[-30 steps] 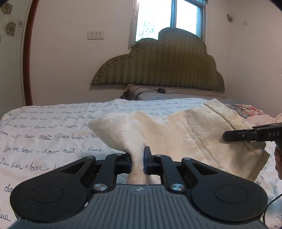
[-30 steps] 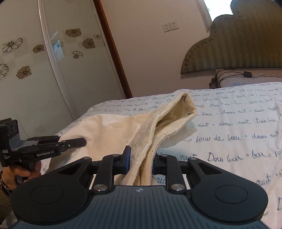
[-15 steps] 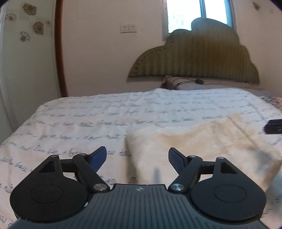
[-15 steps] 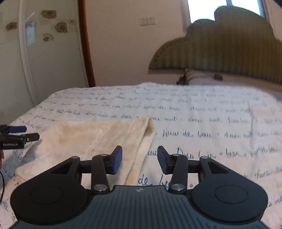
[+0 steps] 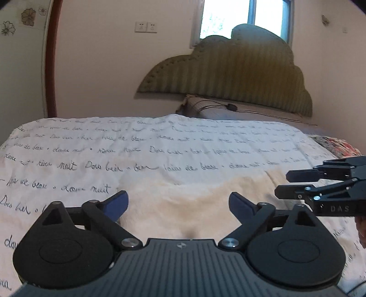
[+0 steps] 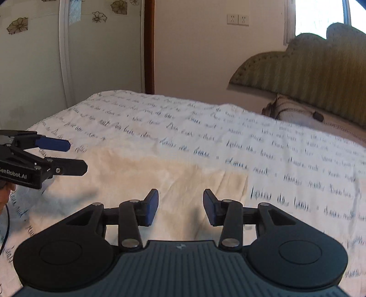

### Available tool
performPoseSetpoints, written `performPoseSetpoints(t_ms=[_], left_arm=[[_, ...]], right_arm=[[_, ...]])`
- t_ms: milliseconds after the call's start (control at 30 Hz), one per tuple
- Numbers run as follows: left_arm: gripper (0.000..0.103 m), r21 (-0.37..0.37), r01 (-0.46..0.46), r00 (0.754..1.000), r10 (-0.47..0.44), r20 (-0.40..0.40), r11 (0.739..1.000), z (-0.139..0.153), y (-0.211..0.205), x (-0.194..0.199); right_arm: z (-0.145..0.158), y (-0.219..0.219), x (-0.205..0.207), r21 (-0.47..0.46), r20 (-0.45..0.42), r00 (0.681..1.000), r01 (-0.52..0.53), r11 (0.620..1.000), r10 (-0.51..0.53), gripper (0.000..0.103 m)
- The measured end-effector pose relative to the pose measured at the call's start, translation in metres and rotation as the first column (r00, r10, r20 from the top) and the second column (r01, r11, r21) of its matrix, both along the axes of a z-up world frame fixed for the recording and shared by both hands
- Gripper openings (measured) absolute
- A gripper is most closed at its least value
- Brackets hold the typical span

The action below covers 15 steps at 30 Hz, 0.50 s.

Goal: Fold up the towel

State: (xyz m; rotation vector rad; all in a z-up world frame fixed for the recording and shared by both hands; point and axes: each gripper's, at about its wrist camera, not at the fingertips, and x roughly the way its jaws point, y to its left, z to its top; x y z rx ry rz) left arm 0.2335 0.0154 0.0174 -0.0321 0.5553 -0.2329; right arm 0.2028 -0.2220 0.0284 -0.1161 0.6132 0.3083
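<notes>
The cream towel [image 5: 183, 201] lies flat on the bed, filling the lower middle of the left wrist view and the lower left to centre of the right wrist view; its far edge runs straight and its right-hand edge shows a doubled, layered look, so at least one fold seems to be laid down, though how many layers there are cannot be told. The left gripper [image 5: 178, 203] hangs over the near part of the towel with its blue-padded fingers spread wide and nothing between them; the right gripper [image 6: 180, 206] sits over the towel's right portion, fingers parted more narrowly and likewise empty. Each tool also appears in the other's view, at the frame edge, parted and clear of the cloth. Judging by this, the step in hand is between grasps: a fold has been set and released, and a further halving or a smoothing may be left. The surface is a white quilted bedspread [image 5: 137, 146] printed with dark cursive script, slightly wrinkled. Beyond it, toward the upper right, stand an olive scalloped headboard [image 5: 240, 73] and a bright window [image 5: 244, 16]; wall sockets [image 5: 145, 27] sit upper centre, and a flower-patterned panel [image 6: 34, 57] fills the upper left.
</notes>
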Motion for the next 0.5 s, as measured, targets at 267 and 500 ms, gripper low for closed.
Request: performPoseSetpoints(t_ms=[267,500], left_arm=[[0.093,0.087,0.010,0.981,0.007,-0.195,0.996,-0.052,0.005,0.027],[0.091,0.080,0.026,0.995,-0.018,-0.099,0.996,-0.046,0.002,-0.057]], right_arm=[[-0.050,-0.019,0.033,-0.043,-0.119,0.988,0.089,0.995,-0.094,0.043],[-0.036,0.005,-0.055,0.002,-0.068,0.996,-0.053,0.999,0.053,0.045]])
